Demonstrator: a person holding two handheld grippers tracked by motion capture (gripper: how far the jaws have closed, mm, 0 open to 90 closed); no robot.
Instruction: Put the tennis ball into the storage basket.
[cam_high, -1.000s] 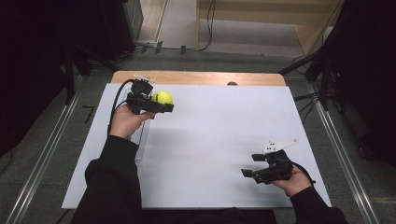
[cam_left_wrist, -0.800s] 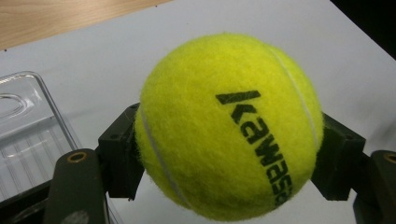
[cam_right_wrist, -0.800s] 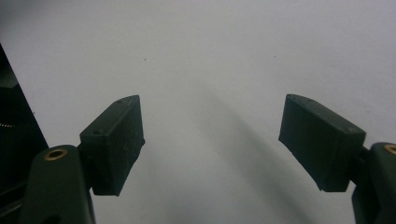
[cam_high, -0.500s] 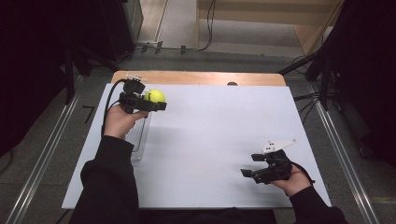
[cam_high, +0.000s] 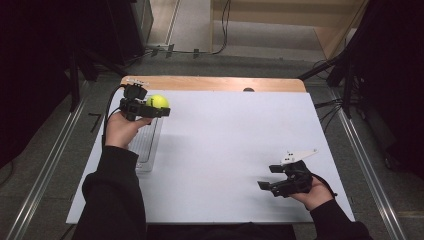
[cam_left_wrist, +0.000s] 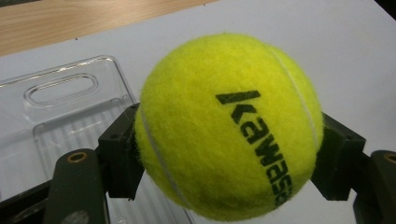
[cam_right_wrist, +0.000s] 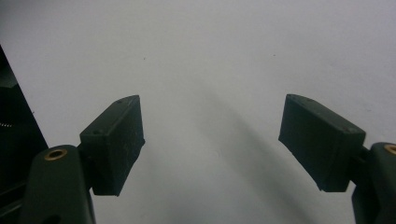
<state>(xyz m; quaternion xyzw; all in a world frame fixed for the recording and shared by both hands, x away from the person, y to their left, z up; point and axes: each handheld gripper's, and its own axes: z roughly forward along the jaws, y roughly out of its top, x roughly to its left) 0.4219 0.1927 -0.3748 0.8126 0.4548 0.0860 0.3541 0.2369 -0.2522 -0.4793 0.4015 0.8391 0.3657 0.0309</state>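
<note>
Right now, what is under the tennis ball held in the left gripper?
Under the tennis ball lies a clear plastic tray on the white table; the ball covers the tray's near right part.

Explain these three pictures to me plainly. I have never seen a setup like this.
A person sits at a white table and works a hand-held two-jaw gripper in each hand. The wide picture comes from a fixed camera above. The other two come from small cameras riding on the grippers, looking along their black jaws. The left gripper is clamped on a yellow tennis ball, held above a clear plastic tray that lies on the table. The right gripper is open and holds nothing, near the table's right front.
</note>
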